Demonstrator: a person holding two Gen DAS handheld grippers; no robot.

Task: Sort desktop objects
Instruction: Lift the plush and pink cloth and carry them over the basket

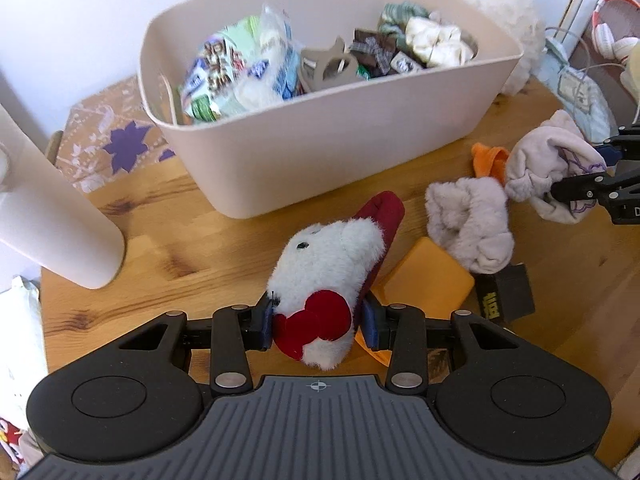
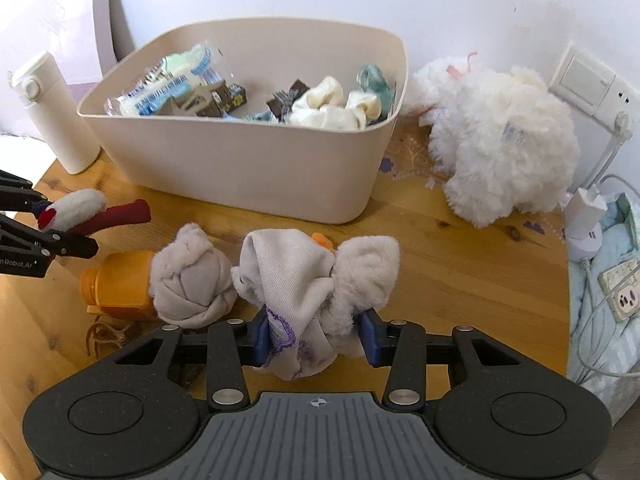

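Landmark: beige storage bin (image 1: 328,152), standing at the back of a round wooden tabletop (image 1: 168,240).

- Inside the bin: printed snack packets (image 1: 224,68) at its left end, cream and green fabric bundles (image 2: 332,108) at its right end, small dark wrapped items between.
- Left gripper (image 1: 318,322), in front of the bin: jaws pinching a white plush slipper (image 1: 328,276) by its near end, blue pads pressed into the fur on both sides. Dark red lining and red heart patch visible; toe pointing toward the bin's front wall, just short of it.
- Right gripper (image 2: 316,338), in front of the bin's right half: jaws pinching a pale grey cloth item (image 2: 296,280) with purple stitched edging, bunched with grey fleece on its right side. Left pad pressed against the cloth, right pad against the fleece.
- Grey knotted cloth bundle (image 2: 192,280), on the tabletop in front of the bin, just left of the held cloth.
- Orange flat case (image 1: 428,284), in front of the bin, partly under the slipper and the grey bundle.
- Small black box (image 1: 506,294) with yellow lettering, beside the orange case, farther from the bin.
- White bottle (image 2: 52,116), upright, left of the bin.
- White fluffy plush toy (image 2: 500,148), right of the bin, touching its right corner.
- Wall socket and charger cable (image 2: 588,200), beyond the plush toy.
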